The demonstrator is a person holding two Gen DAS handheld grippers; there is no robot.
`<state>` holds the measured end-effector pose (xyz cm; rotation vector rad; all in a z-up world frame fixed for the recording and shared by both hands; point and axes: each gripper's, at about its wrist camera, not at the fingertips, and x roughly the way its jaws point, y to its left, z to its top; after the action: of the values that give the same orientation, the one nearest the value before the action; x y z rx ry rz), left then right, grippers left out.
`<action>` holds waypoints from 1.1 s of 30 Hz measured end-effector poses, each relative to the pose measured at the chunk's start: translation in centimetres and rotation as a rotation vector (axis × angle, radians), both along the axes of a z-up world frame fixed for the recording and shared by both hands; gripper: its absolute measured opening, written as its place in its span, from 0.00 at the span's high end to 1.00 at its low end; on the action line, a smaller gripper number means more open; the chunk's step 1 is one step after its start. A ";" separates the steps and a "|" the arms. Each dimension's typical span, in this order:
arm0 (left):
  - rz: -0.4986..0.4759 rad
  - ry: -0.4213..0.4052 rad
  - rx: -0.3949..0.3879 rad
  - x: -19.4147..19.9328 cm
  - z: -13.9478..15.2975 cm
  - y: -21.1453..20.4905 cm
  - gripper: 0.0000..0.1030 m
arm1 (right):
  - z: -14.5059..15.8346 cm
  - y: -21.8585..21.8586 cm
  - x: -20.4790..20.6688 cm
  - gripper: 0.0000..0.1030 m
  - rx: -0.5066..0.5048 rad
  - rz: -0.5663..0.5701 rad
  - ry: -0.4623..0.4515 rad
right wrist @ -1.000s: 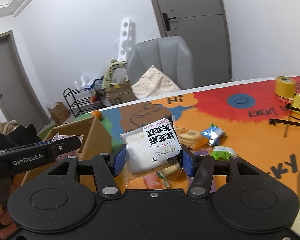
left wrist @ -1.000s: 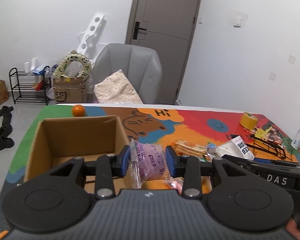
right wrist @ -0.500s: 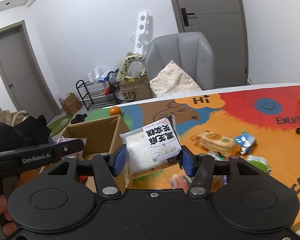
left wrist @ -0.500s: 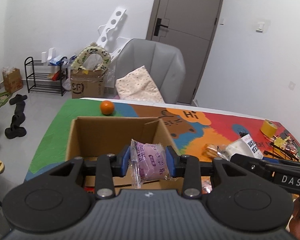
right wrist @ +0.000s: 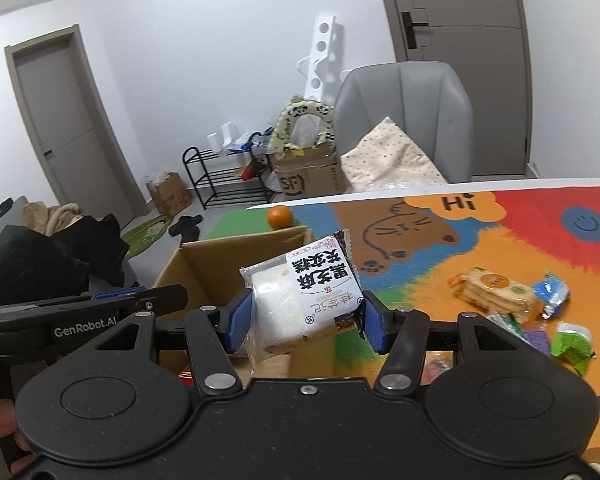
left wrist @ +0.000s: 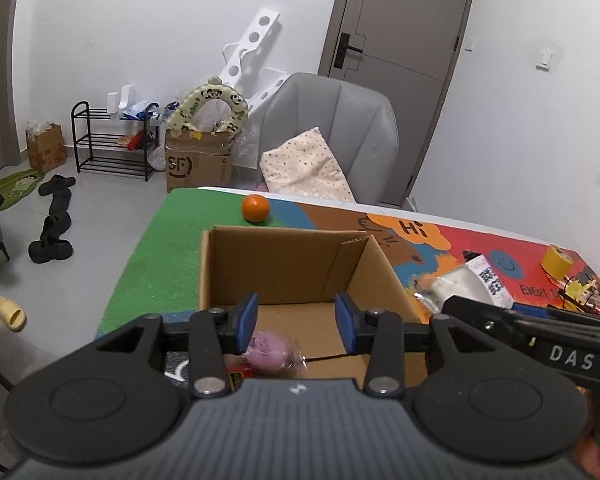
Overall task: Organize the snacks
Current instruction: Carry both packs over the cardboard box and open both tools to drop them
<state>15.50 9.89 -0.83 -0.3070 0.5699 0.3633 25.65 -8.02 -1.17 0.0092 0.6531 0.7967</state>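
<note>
Now, over at the left, the left gripper [left wrist: 296, 322] hangs above the open cardboard box [left wrist: 288, 264] with its jaws opening and nothing between the blue pads; the purple snack packet [left wrist: 270, 354] that was clamped between them half a second ago lies loose on the box floor, just below the pads and next to a red-and-black wrapper in the near corner. That is one snack delivered, and this hand looks free to go back for another. Behind the box an orange [left wrist: 255, 208] sits on the green part of the table mat [left wrist: 160, 248], apart from the box wall.

Further right, the right gripper [right wrist: 306, 322] is clenched on the white rice-cake packet [right wrist: 300, 292], its pads pressing on both sides, with the printed label facing the camera upside down. It has travelled toward the box over the past second and now stands at the box's right-hand wall, not clearly over the opening. My reading is that this packet is next to go in, once the left tool clears the space.

At the far right, several snacks remain on the orange area of the mat: a biscuit pack [right wrist: 496, 290], a blue-and-white wrapper [right wrist: 552, 294] touching it, and a green packet [right wrist: 572, 346] nearer the camera, so the sorting is well short of finished
</note>
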 end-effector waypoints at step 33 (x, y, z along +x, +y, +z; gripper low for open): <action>-0.023 0.007 0.022 -0.6 -0.1 -2.0 0.08 | -0.8 -6.1 -0.7 0.11 0.019 -0.121 0.046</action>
<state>14.94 7.85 -0.91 -0.2780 0.5760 0.3486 24.96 -14.07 -1.97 0.0843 0.6822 0.6873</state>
